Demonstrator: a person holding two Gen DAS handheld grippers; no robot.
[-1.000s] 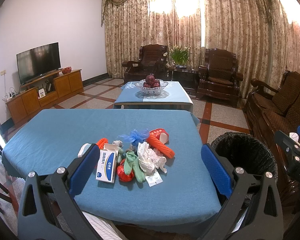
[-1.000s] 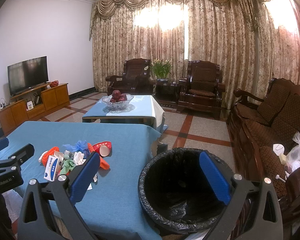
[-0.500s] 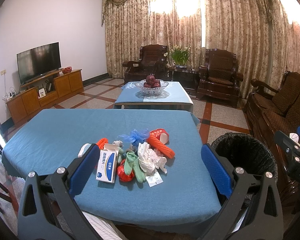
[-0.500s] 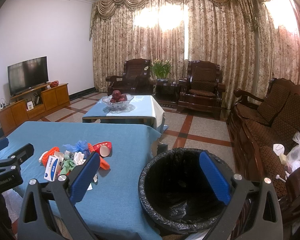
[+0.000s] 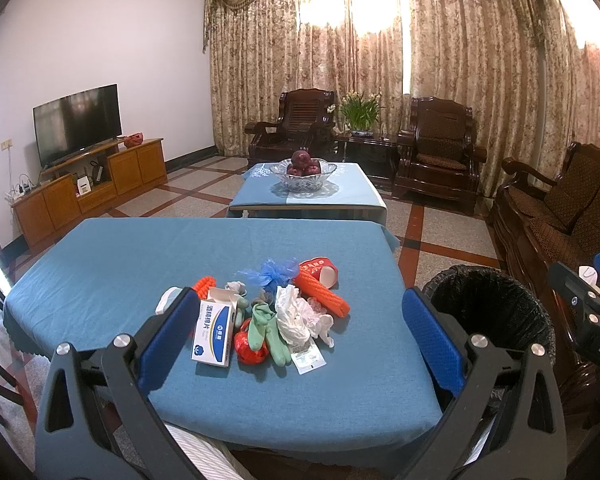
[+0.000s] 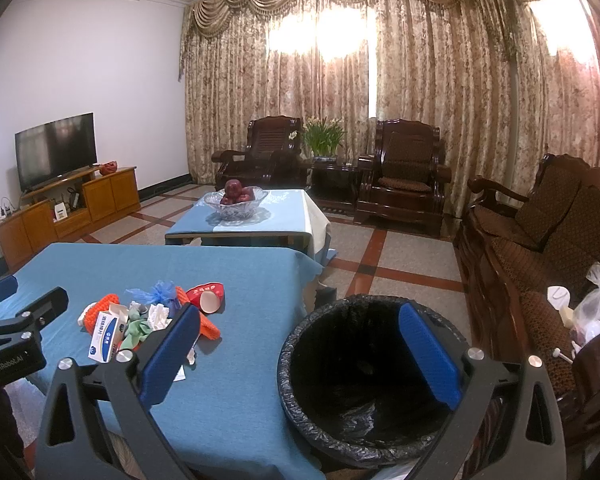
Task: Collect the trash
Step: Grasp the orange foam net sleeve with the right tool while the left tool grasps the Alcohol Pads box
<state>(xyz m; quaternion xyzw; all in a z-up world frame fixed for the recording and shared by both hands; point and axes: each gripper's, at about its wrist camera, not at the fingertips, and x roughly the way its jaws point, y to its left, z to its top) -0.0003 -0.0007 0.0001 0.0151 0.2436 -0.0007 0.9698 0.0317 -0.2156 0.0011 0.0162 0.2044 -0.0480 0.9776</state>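
Observation:
A pile of trash lies on the blue table (image 5: pixel 100 272): a white and blue box (image 5: pixel 214 332), green gloves (image 5: pixel 266 330), crumpled white tissue (image 5: pixel 296 316), orange foam tubes (image 5: pixel 324 294), a red paper cup (image 5: pixel 320 270) and a blue plastic wad (image 5: pixel 274 274). A black-lined trash bin (image 6: pixel 364 380) stands on the floor at the table's right. My left gripper (image 5: pixel 300 340) is open and empty, held back from the pile at the table's near edge. My right gripper (image 6: pixel 296 356) is open and empty above the bin's near side. The pile also shows in the right wrist view (image 6: pixel 140 320).
A second low table (image 5: pixel 308 196) with a glass fruit bowl (image 5: pixel 302 172) stands behind. Dark wooden armchairs (image 5: pixel 440 152) and a sofa (image 6: pixel 540 232) line the back and right. A TV cabinet (image 5: pixel 88 184) stands at the left wall. A plastic bag (image 6: pixel 596 304) lies on the sofa.

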